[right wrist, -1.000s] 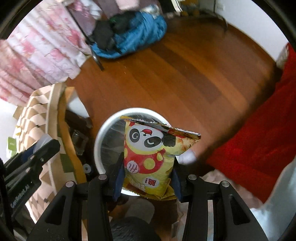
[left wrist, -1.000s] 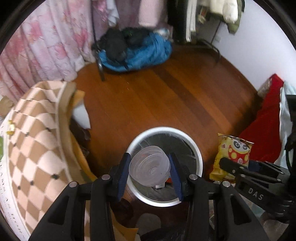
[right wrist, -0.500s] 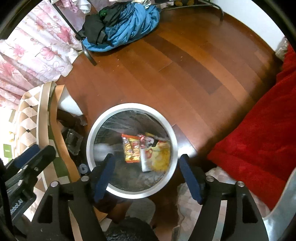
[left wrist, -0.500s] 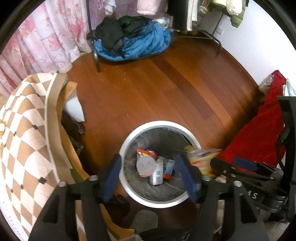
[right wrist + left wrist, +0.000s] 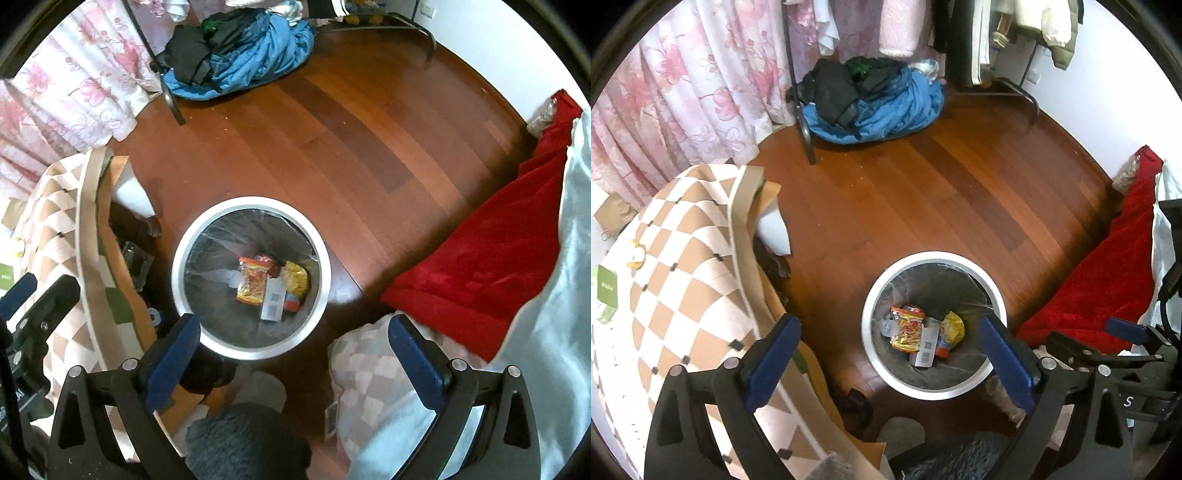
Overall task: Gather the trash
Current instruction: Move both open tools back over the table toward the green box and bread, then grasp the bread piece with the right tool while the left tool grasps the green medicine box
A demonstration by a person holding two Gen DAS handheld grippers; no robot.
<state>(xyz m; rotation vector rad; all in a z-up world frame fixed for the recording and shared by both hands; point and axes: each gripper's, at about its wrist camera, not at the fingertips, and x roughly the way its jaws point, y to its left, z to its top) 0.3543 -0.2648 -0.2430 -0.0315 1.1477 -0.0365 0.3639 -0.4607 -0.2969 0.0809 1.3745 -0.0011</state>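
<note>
Left to right: checkered cloth [image 5: 676, 295] over furniture at the left; left gripper [image 5: 888, 328] spread wide, holding nothing, above the near rim of the white-rimmed bin [image 5: 932, 392] on the wooden floor [image 5: 923, 192]; snack wrappers [image 5: 908, 328] and a yellow bag [image 5: 953, 325] lie on the bin's bottom; right gripper [image 5: 293, 328] likewise spread and empty, at the bin's near rim; red fabric [image 5: 498, 251] at the right.

1. Both views are bright and evenly lit.
2. The fisheye lens bends the edges, with black corners.
3. A soft glare lies on the wooden floor [image 5: 354, 122].
4. The white cloth [image 5: 554, 314] at the right looks blurred.
</note>
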